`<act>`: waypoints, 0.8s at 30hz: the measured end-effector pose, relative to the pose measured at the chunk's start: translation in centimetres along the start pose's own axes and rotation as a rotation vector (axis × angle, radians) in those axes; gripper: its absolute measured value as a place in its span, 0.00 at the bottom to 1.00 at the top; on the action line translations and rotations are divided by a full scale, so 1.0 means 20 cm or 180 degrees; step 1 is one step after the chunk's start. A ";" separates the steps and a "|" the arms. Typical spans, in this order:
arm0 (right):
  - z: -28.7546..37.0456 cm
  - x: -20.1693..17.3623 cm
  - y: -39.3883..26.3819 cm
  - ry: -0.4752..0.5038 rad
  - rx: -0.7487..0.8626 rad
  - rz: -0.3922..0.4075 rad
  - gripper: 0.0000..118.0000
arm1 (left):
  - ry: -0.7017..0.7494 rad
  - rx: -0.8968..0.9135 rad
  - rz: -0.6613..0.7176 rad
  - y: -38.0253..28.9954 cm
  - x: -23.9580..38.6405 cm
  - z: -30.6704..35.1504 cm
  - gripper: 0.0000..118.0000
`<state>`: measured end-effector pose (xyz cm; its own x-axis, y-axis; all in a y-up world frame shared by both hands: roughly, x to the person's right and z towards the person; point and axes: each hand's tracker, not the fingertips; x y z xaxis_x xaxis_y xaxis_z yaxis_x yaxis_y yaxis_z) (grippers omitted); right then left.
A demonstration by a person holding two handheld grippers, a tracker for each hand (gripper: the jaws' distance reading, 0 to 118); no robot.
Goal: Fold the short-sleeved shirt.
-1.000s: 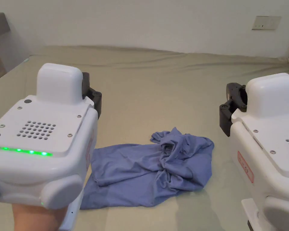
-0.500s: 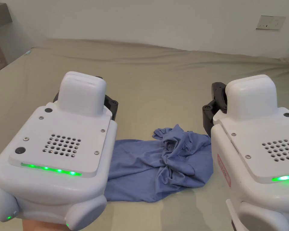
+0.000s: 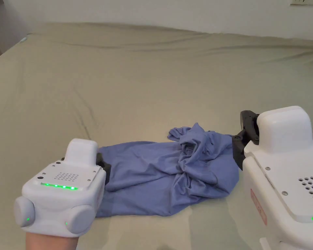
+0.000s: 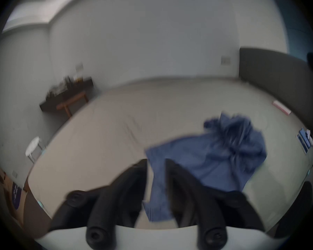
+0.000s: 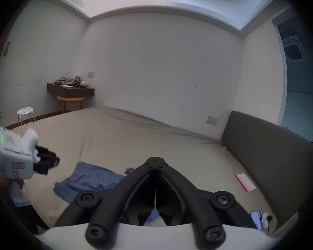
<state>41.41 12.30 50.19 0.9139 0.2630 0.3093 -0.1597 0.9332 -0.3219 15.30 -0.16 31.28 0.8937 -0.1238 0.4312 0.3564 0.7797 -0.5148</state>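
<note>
Since the earlier head view pictures, the left tongs (image 3: 102,164) have dropped and moved forward to the near-left edge of the shirt (image 3: 165,175), while the right tongs (image 3: 242,148) stay raised at its right side. The blue shirt lies crumpled on the bed (image 3: 120,81), directly ahead of the left tongs and below and to the left of the right tongs. Its long axis runs from one pair of tongs to the other: the flatter part lies toward the left tongs, the bunched part toward the right. The left tongs are nearer the cloth. In the left gripper view their jaws stand apart, with the shirt edge (image 4: 157,190) showing in the gap; the picture is blurred, so contact with the cloth cannot be confirmed. In the right gripper view the right tongs (image 5: 155,159) have their jaws closed tip to tip with nothing between them. Red labels show on the sides of both casings; the writing is too small to read.
</note>
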 end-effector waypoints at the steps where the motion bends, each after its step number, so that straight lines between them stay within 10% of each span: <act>1: -0.02 0.02 -0.03 -0.0005 -0.0049 -0.0034 0.01 | -0.0065 -0.0229 0.0052 -0.06 -0.02 -0.08 0.42; 4: -0.07 0.07 -0.11 -0.0073 -0.0215 -0.0107 0.01 | -0.0238 -0.0907 0.0255 -0.27 -0.08 -0.29 0.95; 12: -0.17 0.20 -0.28 -0.0193 -0.0613 -0.0071 0.01 | -0.0176 -0.1040 0.0390 -0.39 -0.08 -0.49 0.94; 17: -0.27 0.25 -0.35 -0.0129 -0.0830 -0.0107 0.01 | -0.0372 -0.0965 0.0340 -0.34 -0.04 -0.45 0.72; 20: -0.46 0.30 -0.42 0.0156 -0.1059 -0.0299 0.05 | -0.0496 -0.0840 0.0065 -0.28 0.02 -0.38 0.17; 24: -0.83 0.33 -0.57 0.0262 -0.1680 -0.0129 0.83 | -0.0430 -0.0669 0.0045 -0.25 0.01 -0.26 0.09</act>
<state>55.45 -0.74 41.03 0.9451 0.1895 0.2664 0.0664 0.6865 -0.7240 15.11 -7.27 30.00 0.8596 -0.0195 0.5107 0.4055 0.6342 -0.6583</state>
